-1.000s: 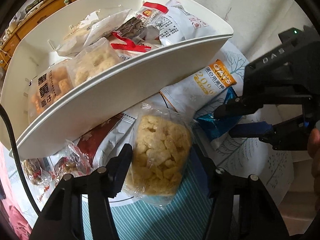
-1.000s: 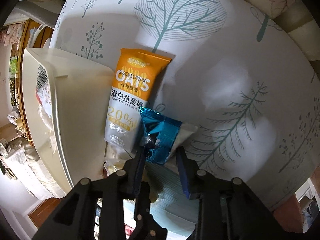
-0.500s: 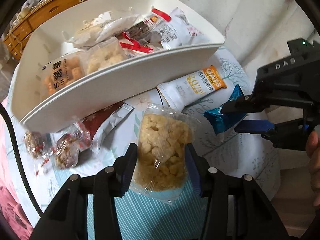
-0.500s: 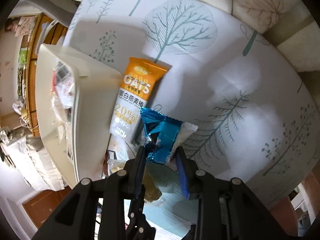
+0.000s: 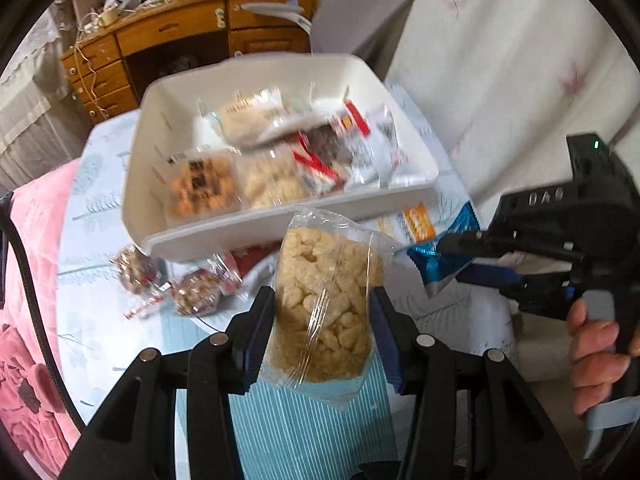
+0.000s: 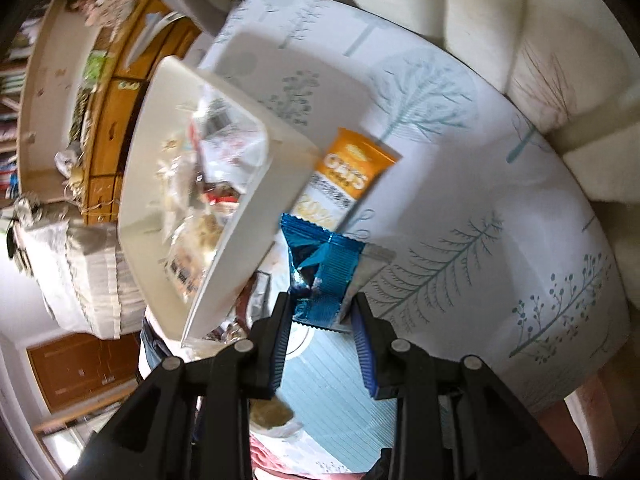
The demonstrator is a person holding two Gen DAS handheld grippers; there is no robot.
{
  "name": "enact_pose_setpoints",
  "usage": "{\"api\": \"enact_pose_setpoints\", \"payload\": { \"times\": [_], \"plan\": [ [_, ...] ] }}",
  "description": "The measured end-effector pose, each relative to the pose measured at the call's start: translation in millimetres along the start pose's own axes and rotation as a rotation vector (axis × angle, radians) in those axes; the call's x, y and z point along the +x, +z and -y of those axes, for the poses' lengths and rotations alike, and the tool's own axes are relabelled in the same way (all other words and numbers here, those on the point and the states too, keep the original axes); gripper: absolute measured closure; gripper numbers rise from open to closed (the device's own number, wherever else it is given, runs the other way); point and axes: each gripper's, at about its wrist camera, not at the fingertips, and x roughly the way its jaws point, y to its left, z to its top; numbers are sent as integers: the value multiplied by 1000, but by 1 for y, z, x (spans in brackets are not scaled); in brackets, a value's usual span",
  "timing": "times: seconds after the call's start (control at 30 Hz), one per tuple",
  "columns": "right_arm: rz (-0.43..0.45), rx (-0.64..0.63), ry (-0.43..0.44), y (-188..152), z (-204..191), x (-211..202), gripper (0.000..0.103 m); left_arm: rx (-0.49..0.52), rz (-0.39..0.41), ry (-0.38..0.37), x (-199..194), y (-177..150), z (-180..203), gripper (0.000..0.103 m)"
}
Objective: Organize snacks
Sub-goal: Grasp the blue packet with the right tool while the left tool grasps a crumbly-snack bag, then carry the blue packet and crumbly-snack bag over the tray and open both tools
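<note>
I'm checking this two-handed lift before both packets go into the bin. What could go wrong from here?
1. The right gripper pinches the blue packet only near one crinkled end, so it might slip out.
2. Both grippers are close together by the bin; the right gripper and the puff bag in the left gripper could bump.
3. The bin already looks crowded, so dropped packets may slide over its low rim.

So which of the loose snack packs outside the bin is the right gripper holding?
The blue foil packet, shiny and crinkled, pinched in the right gripper. The orange oats bar lies flat beside the white bin; the clear puffed-snack bag is in the left gripper.
</note>
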Motion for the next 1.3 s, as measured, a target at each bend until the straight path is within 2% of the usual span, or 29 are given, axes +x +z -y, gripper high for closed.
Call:
{"api": "enact_pose_setpoints", "payload": {
  "times": [0.27, 0.57, 0.73, 1.07, 1.13, 1.2, 1.3],
  "plan": [
    [34, -115, 48, 2, -34, -17, 73, -33, 87, 31, -38, 28, -19, 56],
    [91, -245, 70, -1, -70, -24, 73, -86, 166, 45, -51, 53, -48, 56],
    [101, -293, 86, 0, -84, -17, 73, -138, 197, 4, -41, 65, -69, 56],
    [148, -335, 117, 6, -97, 0, 72, -167, 182, -41, -6, 79, -93, 56],
    [156, -332, 113, 8, -97, 2, 71, -176, 172, -45, 0, 81, -96, 52],
    [163, -314, 107, 10, -96, 4, 70, -193, 165, -59, 3, 82, -98, 42],
    [157, -291, 93, 12, -93, 8, 61, -212, 170, -67, 2, 82, -101, 34]
  ]
}}
